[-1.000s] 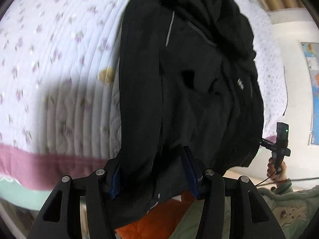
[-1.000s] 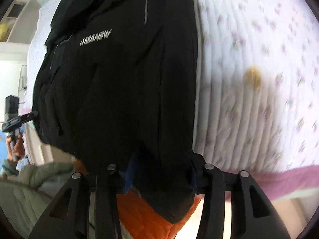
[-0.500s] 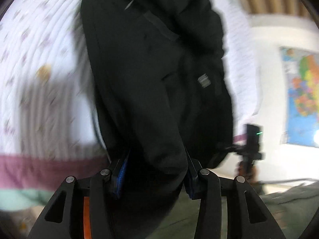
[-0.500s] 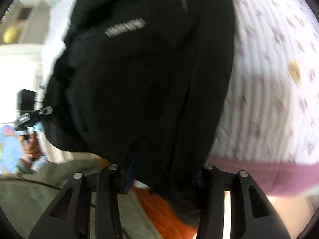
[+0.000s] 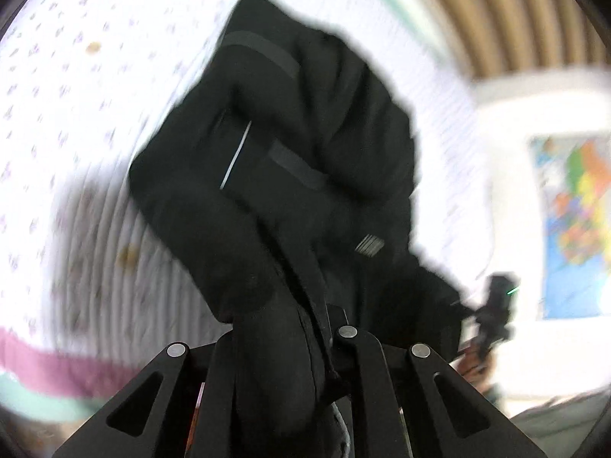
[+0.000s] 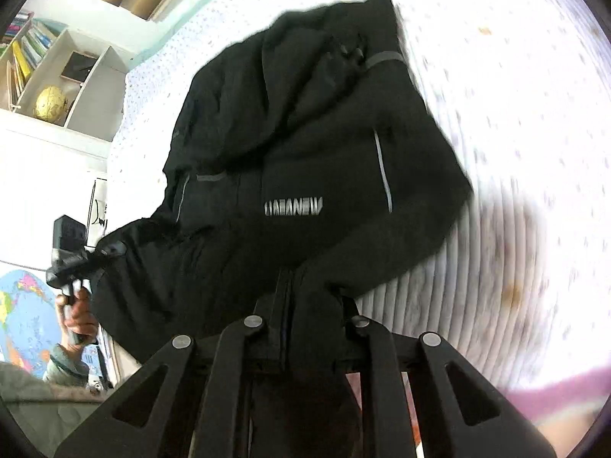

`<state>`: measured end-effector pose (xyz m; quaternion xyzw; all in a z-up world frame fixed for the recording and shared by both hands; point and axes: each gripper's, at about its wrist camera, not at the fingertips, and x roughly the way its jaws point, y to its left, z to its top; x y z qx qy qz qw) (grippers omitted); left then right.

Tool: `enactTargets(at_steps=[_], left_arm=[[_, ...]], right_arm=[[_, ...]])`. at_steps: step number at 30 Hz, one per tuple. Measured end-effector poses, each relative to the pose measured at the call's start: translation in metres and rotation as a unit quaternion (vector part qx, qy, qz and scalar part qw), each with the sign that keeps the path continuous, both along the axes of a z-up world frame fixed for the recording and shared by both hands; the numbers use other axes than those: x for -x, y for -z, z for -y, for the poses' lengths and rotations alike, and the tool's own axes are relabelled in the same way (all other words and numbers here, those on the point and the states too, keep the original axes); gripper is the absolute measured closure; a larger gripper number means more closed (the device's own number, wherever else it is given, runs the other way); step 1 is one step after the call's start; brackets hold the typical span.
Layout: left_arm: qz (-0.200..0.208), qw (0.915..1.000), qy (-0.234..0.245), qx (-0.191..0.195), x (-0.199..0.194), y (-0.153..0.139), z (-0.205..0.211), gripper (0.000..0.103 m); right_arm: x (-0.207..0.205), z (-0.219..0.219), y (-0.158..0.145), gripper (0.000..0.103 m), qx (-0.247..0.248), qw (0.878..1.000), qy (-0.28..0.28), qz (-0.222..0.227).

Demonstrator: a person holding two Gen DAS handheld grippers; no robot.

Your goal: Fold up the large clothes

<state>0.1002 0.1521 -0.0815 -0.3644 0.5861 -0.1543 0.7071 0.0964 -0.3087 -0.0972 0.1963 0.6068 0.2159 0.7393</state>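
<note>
A black jacket (image 5: 298, 152) with a grey chest logo (image 6: 294, 206) lies on the bed, and its near hem is raised off the mattress. In the left wrist view my left gripper (image 5: 282, 328) is shut on a thick bunch of that hem. In the right wrist view my right gripper (image 6: 305, 305) has its jaws closing, with jacket fabric pinched between the fingers. The pads of both grippers are hidden by the cloth. The left wrist view is blurred by motion. A hand (image 6: 78, 316) holds the left gripper's handle at the jacket's left corner.
A white quilt with small flowers (image 5: 76, 114) covers the bed and has a purple border (image 5: 46, 358) along its near edge. A shelf with books and a golden globe (image 6: 49, 103) stands at the left. A world map (image 5: 573, 221) hangs on the wall.
Both grippers have closed from open onto the jacket's hem and risen, so the hem is pulled up and the jacket bunches toward its collar.
</note>
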Motion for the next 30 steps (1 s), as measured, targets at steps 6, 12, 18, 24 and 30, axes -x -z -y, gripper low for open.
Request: enactTargets(at_steps=[6, 12, 18, 24, 30], left_arm=[[0.039, 0.9916, -0.078, 0.095, -0.034, -0.022, -0.042, 0.092], [0.049, 0.9853, -0.110, 0.121, -0.095, -0.019, -0.026, 0.090], [0.047, 0.9876, -0.124, 0.083, -0.155, -0.014, -0.029, 0.089], [-0.009, 0.9890, -0.134, 0.063, -0.215, 0.029, -0.029, 0.088], [-0.086, 0.9809, -0.154, 0.081, -0.249, 0.105, -0.033, 0.084]], right_arm=[[-0.046, 0.020, -0.034, 0.085, -0.044, 0.996, 0.061, 0.044], [-0.092, 0.048, -0.042, 0.085, -0.082, 0.983, 0.153, 0.062], [-0.148, 0.061, -0.027, 0.085, -0.080, 0.973, 0.216, 0.020], [-0.194, 0.058, 0.014, 0.085, -0.050, 0.969, 0.239, -0.030], [-0.231, 0.058, 0.075, 0.085, -0.060, 0.959, 0.257, -0.102]])
